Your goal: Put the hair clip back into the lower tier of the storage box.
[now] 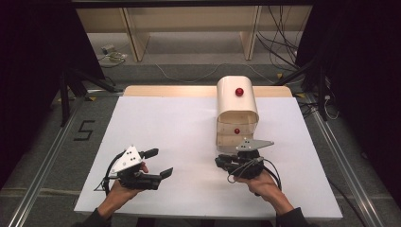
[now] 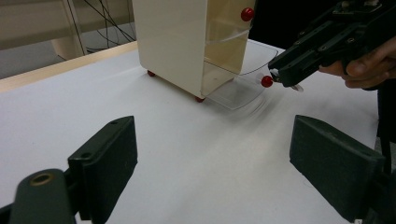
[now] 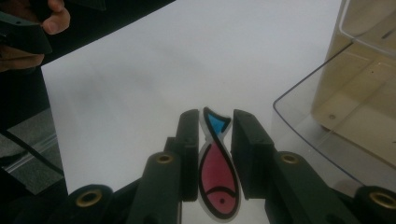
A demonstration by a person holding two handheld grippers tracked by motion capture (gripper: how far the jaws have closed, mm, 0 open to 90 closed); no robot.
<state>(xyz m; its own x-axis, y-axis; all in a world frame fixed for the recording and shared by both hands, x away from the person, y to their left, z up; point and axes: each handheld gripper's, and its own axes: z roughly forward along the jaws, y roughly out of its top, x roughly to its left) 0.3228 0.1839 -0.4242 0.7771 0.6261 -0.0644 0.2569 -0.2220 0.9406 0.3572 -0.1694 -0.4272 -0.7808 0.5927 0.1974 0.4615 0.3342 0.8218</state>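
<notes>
A cream cabinet [image 1: 236, 101] with a rounded top stands at the table's back right. Its upper clear door carries a red knob [image 2: 247, 14]. The lower clear door [image 2: 238, 91] is swung down in front of it, and that door's red knob [image 2: 266, 81] sits just by the tip of my right gripper [image 1: 222, 163]. My right gripper [image 3: 215, 122] is shut on a flat fish [image 3: 217, 172] with a red body and a blue tail. At the front left, my left gripper [image 1: 160, 163] is open, its fingers [image 2: 107, 158] wide apart over bare table and holding nothing.
White sheet [image 1: 179, 127] covers the table, with a strip of wood at its far edge. Open room lies between the two grippers and left of the cabinet. Shelves and cables stand on the floor behind. Metal rails run along both sides of the table.
</notes>
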